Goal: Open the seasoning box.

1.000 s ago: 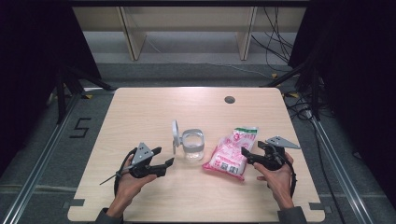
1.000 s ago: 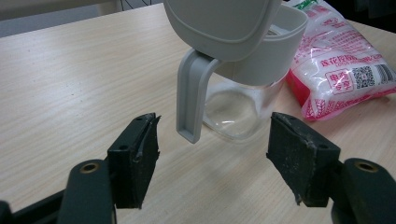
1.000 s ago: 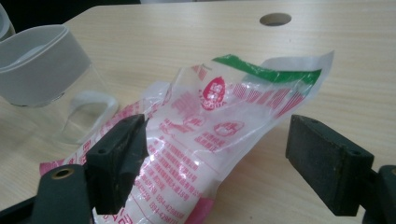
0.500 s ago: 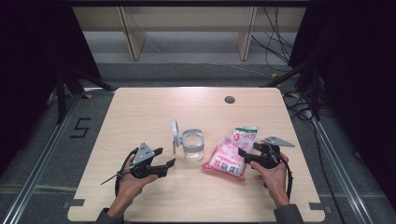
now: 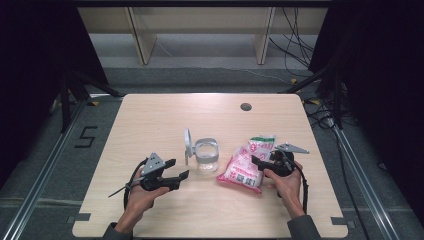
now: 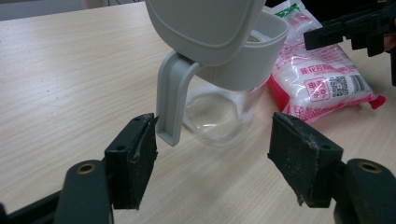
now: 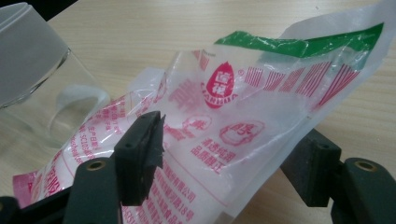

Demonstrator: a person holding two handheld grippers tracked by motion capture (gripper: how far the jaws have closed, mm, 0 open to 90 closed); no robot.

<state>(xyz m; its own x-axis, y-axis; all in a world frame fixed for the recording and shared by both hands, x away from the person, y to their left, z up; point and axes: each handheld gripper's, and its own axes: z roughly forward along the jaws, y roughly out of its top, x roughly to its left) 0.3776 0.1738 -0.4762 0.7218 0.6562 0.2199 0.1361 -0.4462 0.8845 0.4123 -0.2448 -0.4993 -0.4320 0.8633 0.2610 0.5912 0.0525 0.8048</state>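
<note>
In the high view a light wooden table (image 5: 150,125) takes up the middle of the frame, and a person's two hands come in from the bottom edge, each holding a black gripper. The right gripper (image 5: 261,163) sits right of centre, low in the frame, at the right side of a pink-and-white plastic bag (image 5: 245,165) that lies on the table just right of centre. In the right gripper view the bag (image 7: 224,140), printed in red with a green strip along its top edge, fills the middle, its crinkled film rising between the two black jaws; the jaws have just been closing with the bag between them, the right one is partly hidden behind the film, and whether the pads already press on it cannot be told. Just left of the bag in the high view stands a clear jar (image 5: 206,155) with a grey collar and its grey lid (image 5: 187,144) flipped up on its left side. The left gripper (image 5: 177,170) rests lower left of the jar, near it but apart. In the left gripper view its jaws stand wide apart with nothing between them, the jar (image 6: 224,112) and its hinge arm just ahead in the centre, the bag (image 6: 322,79) at upper right.
</note>
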